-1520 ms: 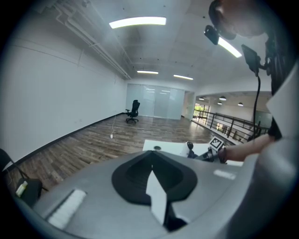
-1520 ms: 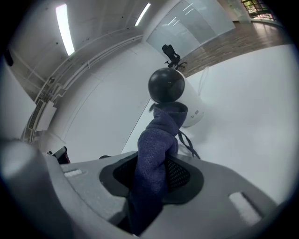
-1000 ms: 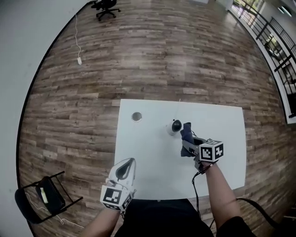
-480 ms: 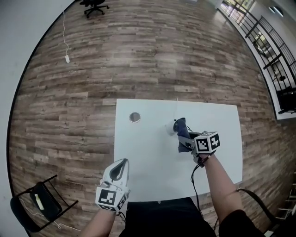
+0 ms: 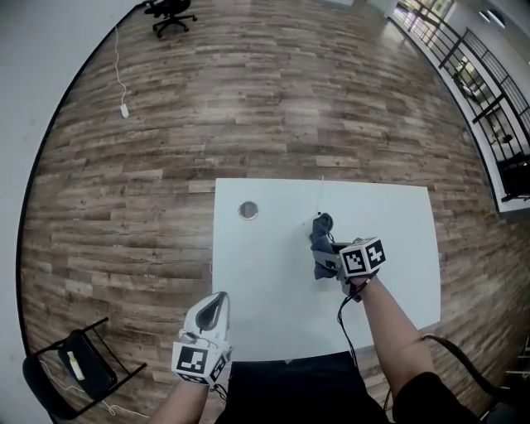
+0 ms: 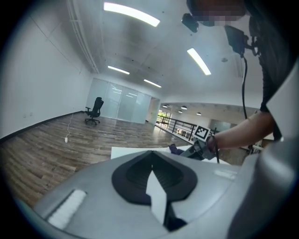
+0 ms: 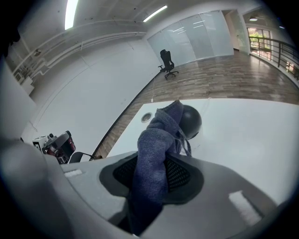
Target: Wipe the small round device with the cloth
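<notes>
Resting toward the far side of the white worktop [image 5: 397,248], the small round device [image 7: 190,121] shows us a dark, ball-shaped body in the right gripper view. In the head view we can barely make it out, because the cloth [image 7: 156,154] covers most of it. This cloth is a blue-grey, towel-like bundle. Its upper end lies against the left side of the dark ball, and a few loose threads hang across the ball's front.

We hold the cloth with the right tongs [image 5: 325,263], whose jaws are clamped on its lower part, with the fabric bunched between the black pads. These tongs point downward at the device from the near right.

The left tongs [image 5: 217,306] hover near the front left edge of the worktop, well apart from the device. Their jaws are pressed together with nothing between them.

A small round hole [image 5: 248,210] sits in the worktop to the left of the device. Around the worktop we see wooden flooring, with a black office chair [image 5: 170,10] far off by the wall and a folding chair [image 5: 74,364] at our near left.
</notes>
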Demonstrator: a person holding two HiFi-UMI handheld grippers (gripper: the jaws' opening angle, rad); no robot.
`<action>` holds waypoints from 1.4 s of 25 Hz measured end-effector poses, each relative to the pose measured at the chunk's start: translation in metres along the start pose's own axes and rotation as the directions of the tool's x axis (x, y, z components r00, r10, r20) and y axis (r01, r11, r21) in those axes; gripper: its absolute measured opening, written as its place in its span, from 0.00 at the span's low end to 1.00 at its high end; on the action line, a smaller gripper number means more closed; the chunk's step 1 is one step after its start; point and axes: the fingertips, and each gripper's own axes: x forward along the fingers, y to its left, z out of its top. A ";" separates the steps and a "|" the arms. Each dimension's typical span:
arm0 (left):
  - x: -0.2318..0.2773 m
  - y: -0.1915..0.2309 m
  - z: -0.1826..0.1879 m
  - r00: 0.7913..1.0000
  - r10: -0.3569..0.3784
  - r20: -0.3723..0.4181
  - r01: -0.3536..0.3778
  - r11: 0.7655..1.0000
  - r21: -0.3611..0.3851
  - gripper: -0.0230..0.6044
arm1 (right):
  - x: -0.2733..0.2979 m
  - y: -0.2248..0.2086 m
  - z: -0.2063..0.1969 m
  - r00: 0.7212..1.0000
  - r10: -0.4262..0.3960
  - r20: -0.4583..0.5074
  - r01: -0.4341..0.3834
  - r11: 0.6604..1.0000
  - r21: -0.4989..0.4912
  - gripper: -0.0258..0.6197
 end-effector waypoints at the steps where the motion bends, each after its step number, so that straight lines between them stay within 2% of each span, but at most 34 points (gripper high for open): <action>1: -0.004 0.004 0.000 1.000 0.009 -0.002 -0.009 1.000 0.000 0.05 | 0.004 0.000 -0.003 1.000 0.004 -0.005 -0.004 1.000 0.009 0.24; 9: -0.028 0.025 -0.009 0.996 0.070 -0.050 -0.070 0.998 0.002 0.05 | 0.035 -0.019 -0.035 0.999 0.012 -0.031 -0.009 0.996 0.093 0.24; 17: -0.031 0.032 -0.012 0.991 0.118 -0.058 -0.118 0.993 -0.005 0.05 | 0.030 -0.026 -0.065 0.997 0.008 -0.076 0.004 0.988 0.155 0.24; 20: -0.025 0.024 -0.006 0.994 0.100 -0.037 -0.100 0.995 -0.003 0.05 | 0.001 -0.021 -0.048 0.999 -0.004 0.036 -0.001 0.991 0.136 0.24; 23: -0.020 0.019 -0.001 0.995 0.095 -0.020 -0.095 0.996 0.004 0.05 | -0.037 0.004 0.006 0.975 0.065 0.212 -0.058 0.997 -0.041 0.24; 25: -0.021 0.019 0.000 0.994 0.103 -0.024 -0.103 0.995 0.002 0.05 | -0.047 0.019 0.040 0.956 0.116 0.269 -0.083 0.988 -0.131 0.24; 26: -0.023 0.019 0.000 0.994 0.108 -0.028 -0.108 0.994 0.005 0.05 | -0.046 0.020 0.051 0.953 0.124 0.276 -0.088 0.986 -0.141 0.24; 31: -0.040 0.025 0.002 0.989 0.136 -0.050 -0.134 0.990 0.038 0.05 | -0.008 -0.004 0.053 0.973 0.086 0.213 -0.095 0.995 0.032 0.24; 35: -0.052 0.034 0.000 0.984 0.169 -0.058 -0.167 0.985 0.039 0.05 | -0.005 -0.010 0.039 0.971 0.082 0.226 -0.104 0.991 0.088 0.24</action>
